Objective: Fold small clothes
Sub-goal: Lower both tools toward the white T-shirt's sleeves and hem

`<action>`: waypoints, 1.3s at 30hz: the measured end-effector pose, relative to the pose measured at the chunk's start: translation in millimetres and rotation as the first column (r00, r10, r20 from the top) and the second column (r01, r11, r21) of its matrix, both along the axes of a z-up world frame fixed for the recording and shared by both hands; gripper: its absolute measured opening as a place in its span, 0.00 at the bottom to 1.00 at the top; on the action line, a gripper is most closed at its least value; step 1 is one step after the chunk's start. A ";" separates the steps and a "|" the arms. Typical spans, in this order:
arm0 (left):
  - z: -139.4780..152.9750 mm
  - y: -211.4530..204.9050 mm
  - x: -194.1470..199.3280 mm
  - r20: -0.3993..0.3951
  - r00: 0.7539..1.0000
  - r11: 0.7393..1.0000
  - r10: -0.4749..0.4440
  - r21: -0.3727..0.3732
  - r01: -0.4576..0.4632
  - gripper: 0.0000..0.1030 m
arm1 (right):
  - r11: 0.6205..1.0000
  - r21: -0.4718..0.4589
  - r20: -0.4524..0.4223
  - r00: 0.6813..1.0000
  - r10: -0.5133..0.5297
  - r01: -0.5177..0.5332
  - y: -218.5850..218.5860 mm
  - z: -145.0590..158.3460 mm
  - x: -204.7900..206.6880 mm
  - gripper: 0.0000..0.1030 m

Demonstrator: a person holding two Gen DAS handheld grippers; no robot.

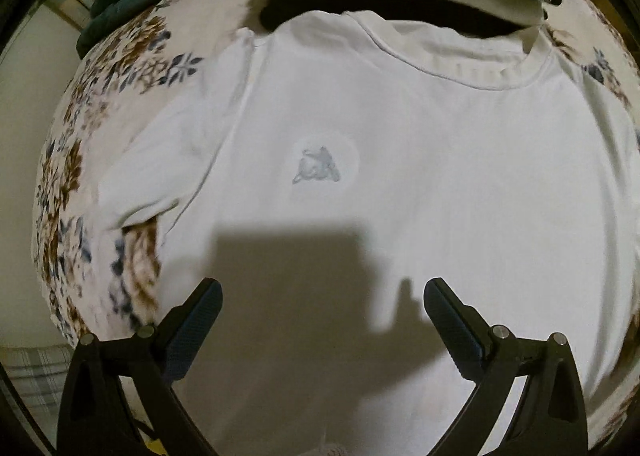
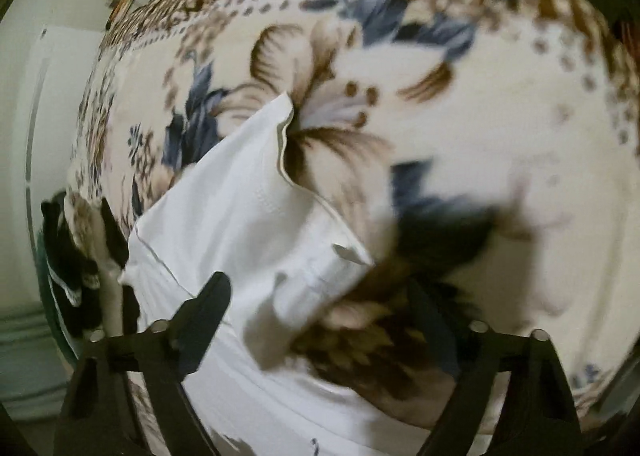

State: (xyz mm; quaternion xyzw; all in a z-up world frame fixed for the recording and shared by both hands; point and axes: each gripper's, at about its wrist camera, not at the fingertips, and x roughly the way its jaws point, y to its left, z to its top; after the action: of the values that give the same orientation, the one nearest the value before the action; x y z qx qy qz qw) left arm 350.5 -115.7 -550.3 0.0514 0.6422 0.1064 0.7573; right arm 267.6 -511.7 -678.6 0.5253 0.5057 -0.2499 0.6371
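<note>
The white t-shirt (image 1: 400,176) is spread flat across the frame's centre; it is judged light, soft and limp. Both the left gripper (image 1: 322,296) and the right gripper (image 2: 320,296) are held apart and empty, so the sleeve (image 2: 240,184) at centre left is best pinched at its hem.

The left wrist view looks down and forward from close above, along its two spread fingers (image 1: 208,296), onto the chest of a white T-shirt (image 1: 400,160) lying flat, with the collar (image 1: 460,64) well ahead of the fingertips and the floral bedspread (image 1: 132,68) out beyond the left finger. The right wrist view, blurred, looks down from similarly near along its own fingers (image 2: 212,296), facing one sleeve (image 2: 248,184) that runs ahead from the left finger, with bedspread ahead and beside the right finger. Both views share the shirt and the bedspread.
</note>
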 end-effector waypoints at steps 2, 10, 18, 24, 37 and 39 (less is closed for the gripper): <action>-7.7 -2.9 5.4 -0.006 1.000 1.000 0.000 0.001 0.000 1.00 | 0.999 0.026 -0.003 1.000 -0.028 0.028 9.7 -12.1 7.6 0.73; 1.3 2.8 15.6 0.010 1.000 0.999 0.021 -0.025 -0.021 1.00 | 0.989 -0.147 -0.008 1.000 -0.020 0.018 39.1 7.3 40.6 0.05; 16.0 53.4 3.3 0.050 0.995 0.997 0.083 -0.002 -0.083 1.00 | 0.681 -0.559 -0.112 0.856 0.504 -0.474 161.9 71.8 121.9 0.04; 10.4 102.9 -20.2 0.040 0.989 0.989 0.142 0.038 -0.143 1.00 | 0.107 -0.655 -0.363 0.435 0.824 -0.748 322.4 51.5 118.7 0.04; 13.2 194.7 -60.5 0.037 0.964 0.962 0.265 0.055 -0.266 1.00 | 0.327 -0.396 -0.231 0.438 0.869 -0.858 319.1 43.6 88.1 0.56; 14.6 205.5 -62.0 0.052 0.958 0.956 0.283 0.062 -0.286 1.00 | 0.375 -0.439 -0.233 0.506 0.831 -0.817 323.4 53.5 101.6 0.61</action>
State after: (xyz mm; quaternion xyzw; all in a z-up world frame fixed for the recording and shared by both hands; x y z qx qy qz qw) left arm 288.5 89.8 -535.7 -0.0179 0.6225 0.2375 0.7455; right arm 369.2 -188.3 -625.1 0.0241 0.6076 -0.0132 0.7938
